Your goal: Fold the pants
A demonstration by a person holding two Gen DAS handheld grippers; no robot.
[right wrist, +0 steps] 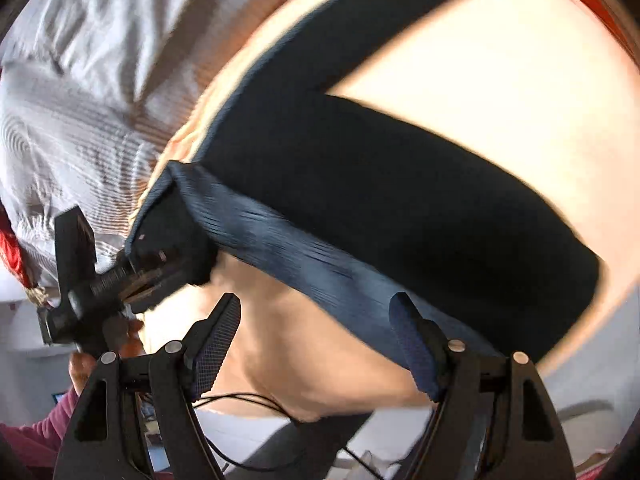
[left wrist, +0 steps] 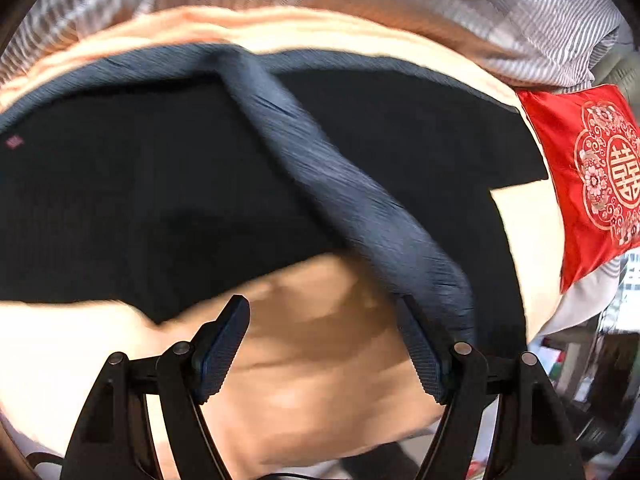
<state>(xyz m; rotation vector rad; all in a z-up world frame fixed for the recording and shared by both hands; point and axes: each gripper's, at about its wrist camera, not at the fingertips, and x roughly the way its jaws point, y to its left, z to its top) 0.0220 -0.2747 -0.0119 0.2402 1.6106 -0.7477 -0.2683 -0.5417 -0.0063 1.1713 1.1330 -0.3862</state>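
Dark navy pants (left wrist: pixel 160 200) lie spread on a peach sheet (left wrist: pixel 320 380). Their ribbed blue-grey waistband (left wrist: pixel 340 184) runs diagonally down to the right finger of my left gripper (left wrist: pixel 322 304). That gripper is open, and only sheet shows between its fingers. In the right wrist view the pants (right wrist: pixel 400 200) bend in an L shape, and the waistband (right wrist: pixel 300 256) passes just behind the right fingertip of my right gripper (right wrist: pixel 316 298). It is open too, over bare sheet. The left gripper (right wrist: pixel 156 270) shows at the pants' folded corner.
A grey striped duvet (left wrist: pixel 520 20) is bunched along the far side of the bed. A red embroidered cushion (left wrist: pixel 580 168) lies at the right. A person's hand (right wrist: pixel 80 368) and pink sleeve (right wrist: pixel 48 420) hold the left gripper. A black cable (right wrist: pixel 248 400) hangs below.
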